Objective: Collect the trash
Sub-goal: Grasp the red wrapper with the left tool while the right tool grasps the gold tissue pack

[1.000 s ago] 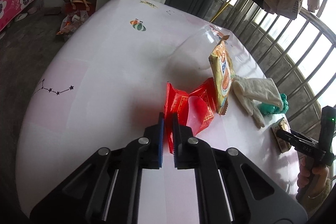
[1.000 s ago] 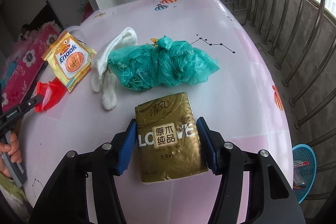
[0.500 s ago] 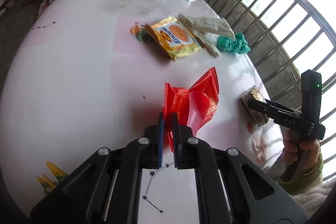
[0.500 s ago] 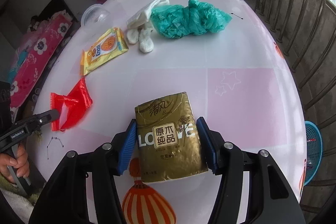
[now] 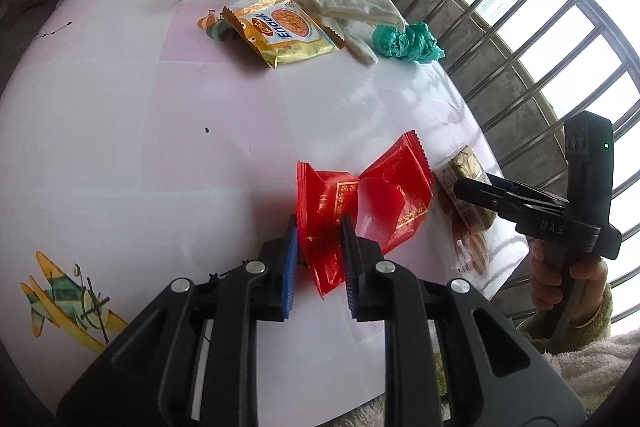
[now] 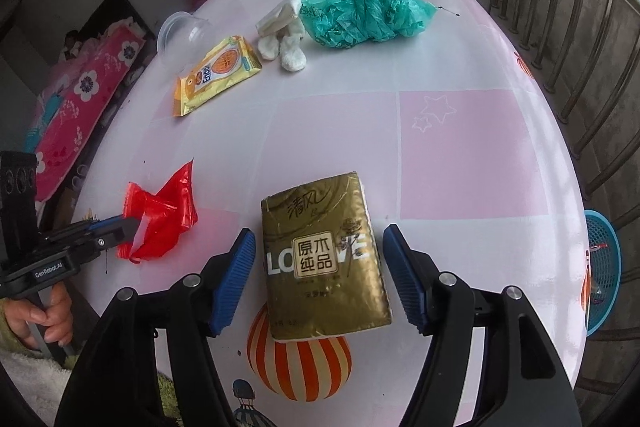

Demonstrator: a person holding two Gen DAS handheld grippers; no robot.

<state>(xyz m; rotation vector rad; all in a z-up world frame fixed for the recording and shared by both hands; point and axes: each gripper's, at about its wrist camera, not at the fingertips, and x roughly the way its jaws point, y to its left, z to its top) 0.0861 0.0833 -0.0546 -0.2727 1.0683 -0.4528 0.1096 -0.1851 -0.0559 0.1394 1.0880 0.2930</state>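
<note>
Pink tbl [image 6: 472, 155] by barred window [image 5: 532, 39]

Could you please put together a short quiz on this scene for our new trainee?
1. Fill in: the white gloves lie between the yellow snack packet and the ____ plastic bag.
2. True or false: a gap shows on each side of the gold tissue pack between the jaws of the right gripper.
3. What lies between the jaws of the left gripper? A. the red wrapper B. the yellow snack packet C. the plastic bag

Key: 1 green; 2 true; 3 A.
</note>
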